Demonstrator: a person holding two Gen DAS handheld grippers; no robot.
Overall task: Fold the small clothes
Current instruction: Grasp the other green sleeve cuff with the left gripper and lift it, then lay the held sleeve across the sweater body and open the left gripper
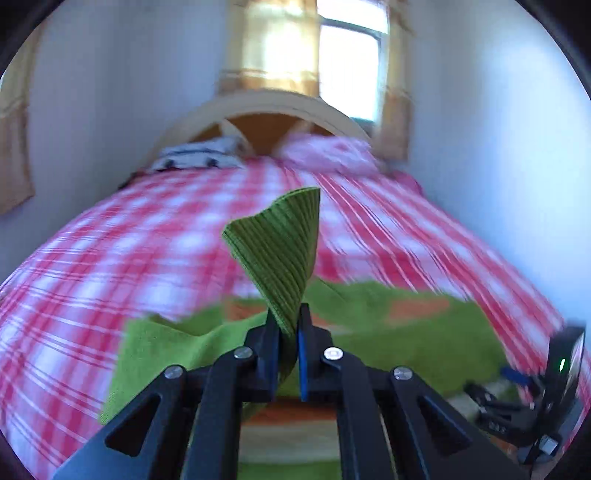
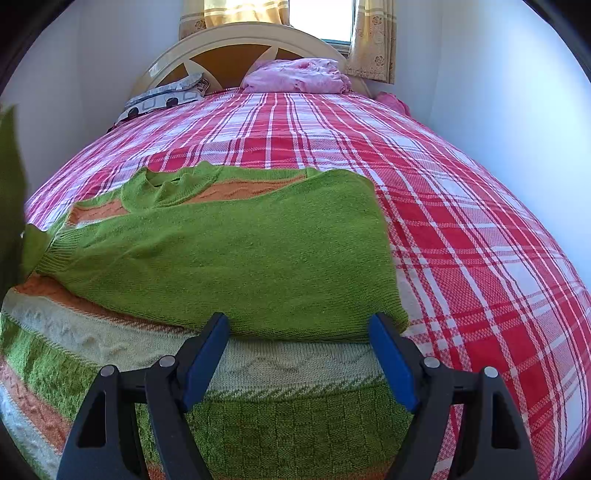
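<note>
The left gripper pinches the green ribbed knit sweater's cuff, mid-fold; the right gripper hangs wide, empty. Next: lay the sleeve across.

Left tool clamped shut, right tool wide apart.

Bed under red-and-white plaid cover, cream arched headboard with orange panels. Pink bedding and patterned pillow at head. Pale, possibly bluish walls. Bright window; yellow curtains.
</note>
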